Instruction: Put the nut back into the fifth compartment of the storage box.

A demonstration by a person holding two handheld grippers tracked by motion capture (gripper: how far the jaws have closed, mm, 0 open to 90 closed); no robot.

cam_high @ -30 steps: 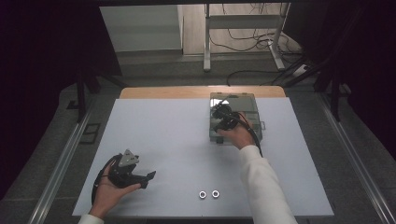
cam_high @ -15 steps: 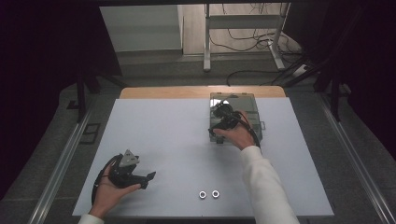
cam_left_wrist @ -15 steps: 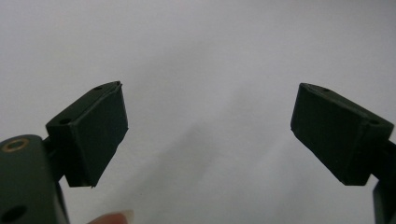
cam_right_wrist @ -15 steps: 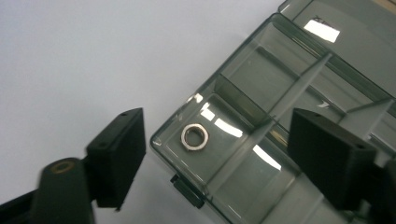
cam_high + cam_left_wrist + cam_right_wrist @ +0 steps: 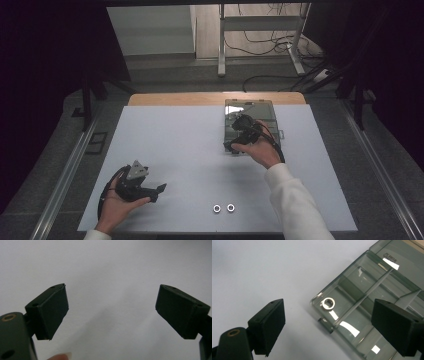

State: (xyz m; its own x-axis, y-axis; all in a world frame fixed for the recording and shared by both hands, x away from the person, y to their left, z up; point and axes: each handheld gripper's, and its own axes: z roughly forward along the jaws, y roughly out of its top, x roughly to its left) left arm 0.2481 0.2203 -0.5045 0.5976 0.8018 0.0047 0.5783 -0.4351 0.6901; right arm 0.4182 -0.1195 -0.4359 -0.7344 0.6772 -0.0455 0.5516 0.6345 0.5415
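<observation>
A white table [image 5: 175,140] takes up the middle of the high view, with a strip of wood along its far edge and dark floor on both sides. Most of its surface is bare, with wide open room across the centre and the upper left.

At the lower left of that view the left gripper [image 5: 159,189] rests low in a hand, close to the near edge; in its own view its jaws stand wide apart over plain white table, nothing between them.

Right of centre, the right gripper [image 5: 231,146] hangs over the near left corner of a clear plastic box [image 5: 265,107] divided into compartments. In the right gripper view its jaws are spread wide, and a small metal ring [image 5: 328,303] lies in the box's corner compartment, just inside the rounded rim. A white label [image 5: 392,263] sits at the upper right of that view; the print beside it is too blurred to read.

Two more rings [image 5: 223,208] lie side by side near the table's near edge, at bottom centre of the high view, well apart from both grippers.
</observation>
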